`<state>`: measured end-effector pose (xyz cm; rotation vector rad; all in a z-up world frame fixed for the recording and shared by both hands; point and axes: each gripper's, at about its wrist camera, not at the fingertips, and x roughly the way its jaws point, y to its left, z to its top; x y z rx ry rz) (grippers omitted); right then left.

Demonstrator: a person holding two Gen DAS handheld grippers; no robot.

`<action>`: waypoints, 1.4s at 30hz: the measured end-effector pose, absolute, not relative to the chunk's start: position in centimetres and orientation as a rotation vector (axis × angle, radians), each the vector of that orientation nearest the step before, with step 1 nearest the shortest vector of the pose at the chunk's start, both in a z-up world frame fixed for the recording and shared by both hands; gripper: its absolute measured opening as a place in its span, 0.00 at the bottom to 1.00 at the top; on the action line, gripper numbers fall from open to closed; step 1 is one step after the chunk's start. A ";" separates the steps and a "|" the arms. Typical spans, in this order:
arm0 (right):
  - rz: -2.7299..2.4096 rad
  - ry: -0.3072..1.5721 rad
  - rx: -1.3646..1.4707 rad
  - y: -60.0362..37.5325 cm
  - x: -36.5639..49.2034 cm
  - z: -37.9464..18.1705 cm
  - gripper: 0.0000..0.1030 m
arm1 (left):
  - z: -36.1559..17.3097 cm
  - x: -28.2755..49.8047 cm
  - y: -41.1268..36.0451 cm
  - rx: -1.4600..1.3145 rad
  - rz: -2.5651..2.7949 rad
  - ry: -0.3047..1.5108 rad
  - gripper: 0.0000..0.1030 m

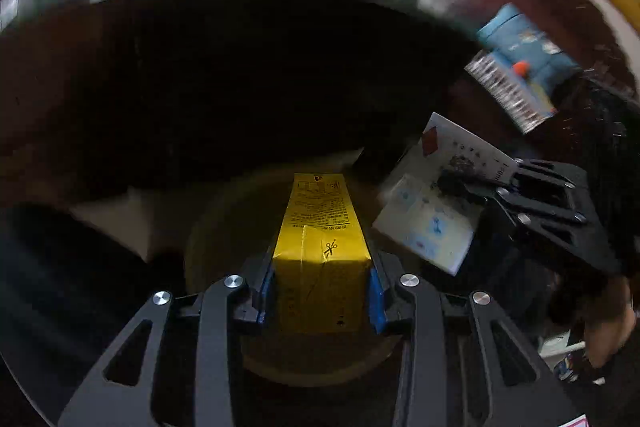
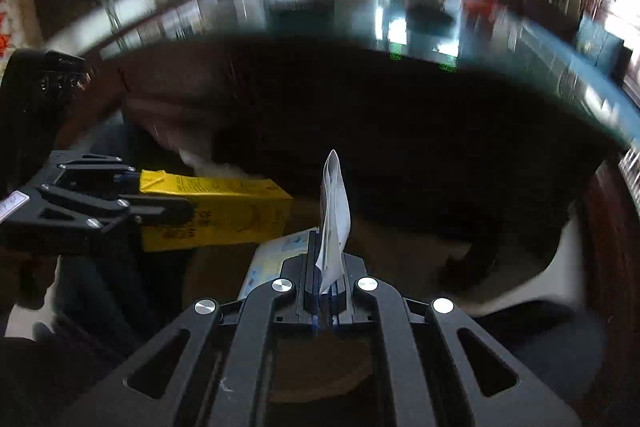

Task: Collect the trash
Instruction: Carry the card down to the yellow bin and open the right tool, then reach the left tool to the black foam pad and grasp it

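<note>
My left gripper (image 1: 320,291) is shut on a yellow carton (image 1: 320,227), held lengthwise between its blue pads above a round tan bin (image 1: 224,239). The carton also shows in the right wrist view (image 2: 224,211), with the left gripper (image 2: 160,211) on it. My right gripper (image 2: 326,267) is shut on a folded white paper leaflet (image 2: 334,211), seen edge-on. In the left wrist view the right gripper (image 1: 472,187) holds the leaflet (image 1: 436,203) just right of the carton. Both items hang over a dark, shadowed opening.
A blue printed box (image 1: 520,67) lies at the right on a dark red-brown surface. A white bag edge (image 2: 560,279) shows at the right of the bin. The background room is motion-blurred. A person's hand (image 1: 608,327) is at the far right.
</note>
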<state>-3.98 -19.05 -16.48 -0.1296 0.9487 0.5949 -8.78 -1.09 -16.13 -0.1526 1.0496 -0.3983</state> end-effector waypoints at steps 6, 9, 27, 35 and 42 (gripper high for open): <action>0.557 1.140 -0.181 -16.2 -1.9 -23.3 0.04 | -23.3 -5.8 -2.5 -0.137 -0.356 1.257 0.64; 0.548 1.167 -0.189 -15.7 -1.5 -23.9 0.04 | -23.2 -5.5 -2.1 -0.151 -0.319 1.235 0.80; 0.530 0.993 -0.092 -18.0 -0.9 -17.7 0.27 | -14.7 -5.9 -0.3 -0.025 -0.194 1.018 0.83; 0.472 0.407 0.065 -21.1 -2.0 -2.7 0.86 | 0.4 -6.5 1.2 -0.046 -0.091 0.506 0.96; 0.356 0.126 0.054 -22.3 -2.5 3.0 0.92 | 5.9 -5.0 -0.3 0.001 -0.011 0.315 0.96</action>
